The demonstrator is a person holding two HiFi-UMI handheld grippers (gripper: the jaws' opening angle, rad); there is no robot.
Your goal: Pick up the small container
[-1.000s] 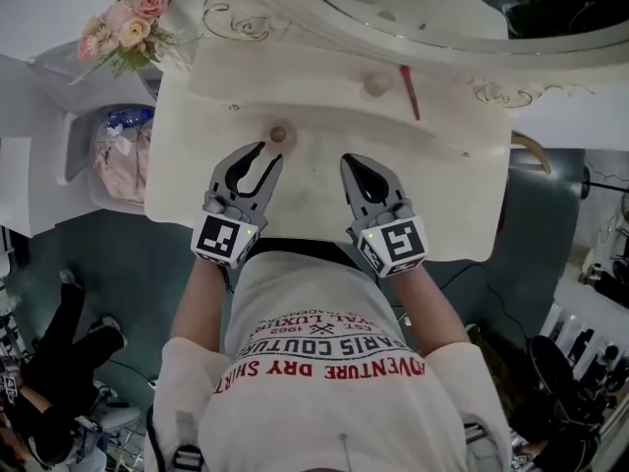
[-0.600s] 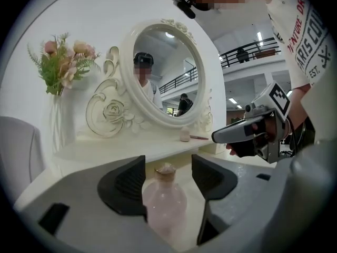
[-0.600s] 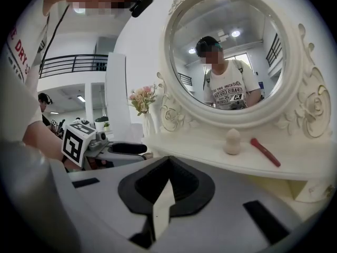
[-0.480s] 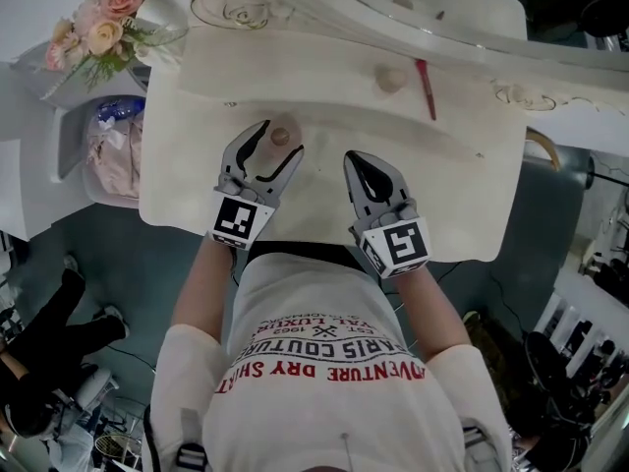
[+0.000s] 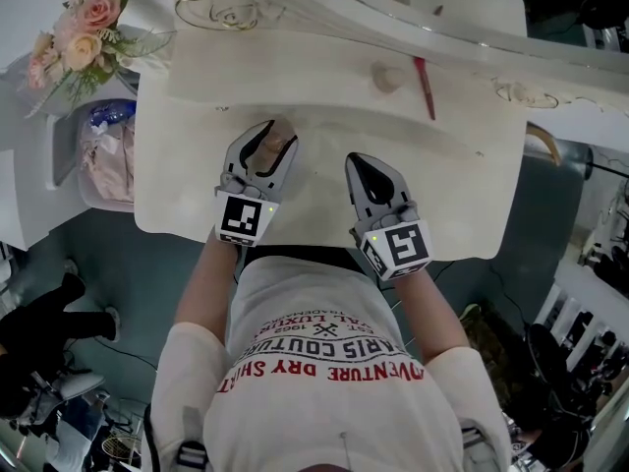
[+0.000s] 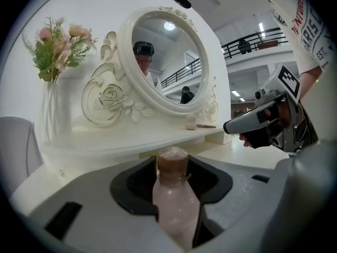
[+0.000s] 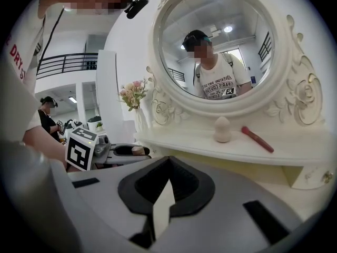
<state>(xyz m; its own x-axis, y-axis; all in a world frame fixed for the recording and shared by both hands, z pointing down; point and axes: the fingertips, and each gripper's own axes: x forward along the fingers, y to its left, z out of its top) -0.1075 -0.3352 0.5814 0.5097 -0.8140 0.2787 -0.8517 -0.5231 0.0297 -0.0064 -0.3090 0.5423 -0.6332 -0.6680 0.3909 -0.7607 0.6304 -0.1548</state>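
The small container [image 6: 174, 194], a pale pink bottle with a brown cap, stands upright on the cream dressing table [image 5: 462, 195]. My left gripper [image 5: 271, 132] is around it and its jaws are closing, both sides touching the bottle's body. From the head view the container [image 5: 279, 138] shows between the jaw tips. My right gripper [image 5: 366, 163] rests over the table to the right, shut and empty; in its own view my right gripper [image 7: 167, 165] shows only a thin slit between the jaws.
On the raised shelf behind lie a beige makeup sponge [image 5: 386, 79] and a red brush [image 5: 425, 88]. An oval mirror [image 6: 166, 57] stands at the back, a vase of flowers [image 5: 74, 32] at the left. A bin [image 5: 103, 155] sits beside the table's left edge.
My left gripper moved forward from short of the bottle until its jaws enclose it, then narrowed onto it. The right gripper stayed where it was.
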